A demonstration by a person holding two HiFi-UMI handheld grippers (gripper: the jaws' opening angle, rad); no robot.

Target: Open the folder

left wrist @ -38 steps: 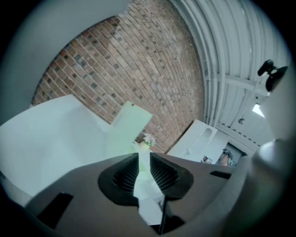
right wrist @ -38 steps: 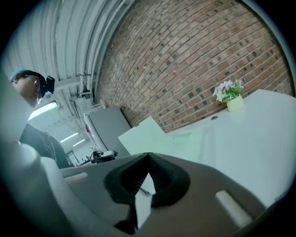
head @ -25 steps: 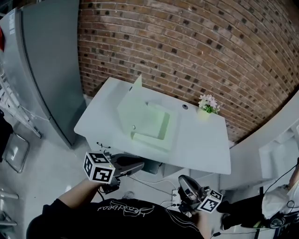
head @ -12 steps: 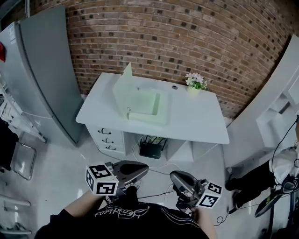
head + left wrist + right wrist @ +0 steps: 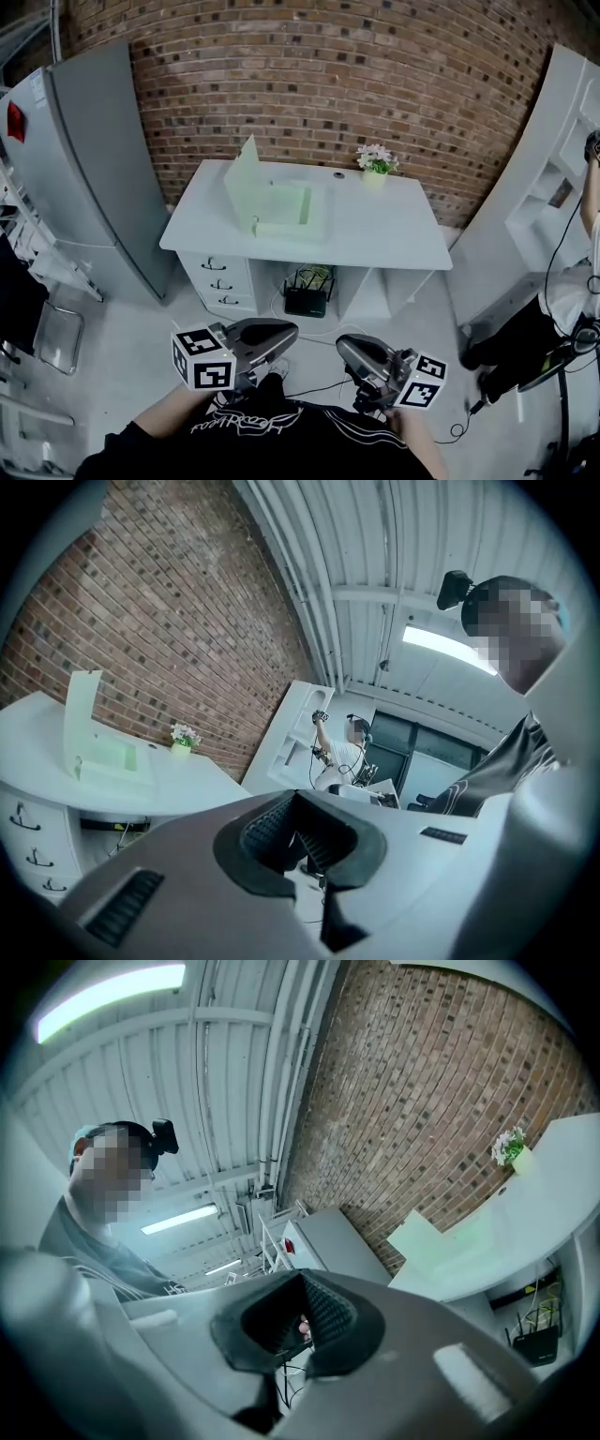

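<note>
I see the green folder (image 5: 281, 211) lying open toward the desk's (image 5: 394, 246) back-left corner. Its left cover stands upright and the rest lies flat. A small potted flower (image 5: 376, 161) sits at the back edge, to the folder's right. My left gripper (image 5: 289, 332) and right gripper (image 5: 345, 346) hang well short of the desk, both with fingers closed on nothing.

No text legible, white script on the black shirt (image 5: 246, 424) too blurred to read, red label (image 5: 16, 122) on grey cabinet (image 5: 94, 169) left of counter (image 5: 394, 234) unreadable, left tool (image 5: 289, 331) and right tool (image 5: 343, 345) cubes show patterned squares only
</note>
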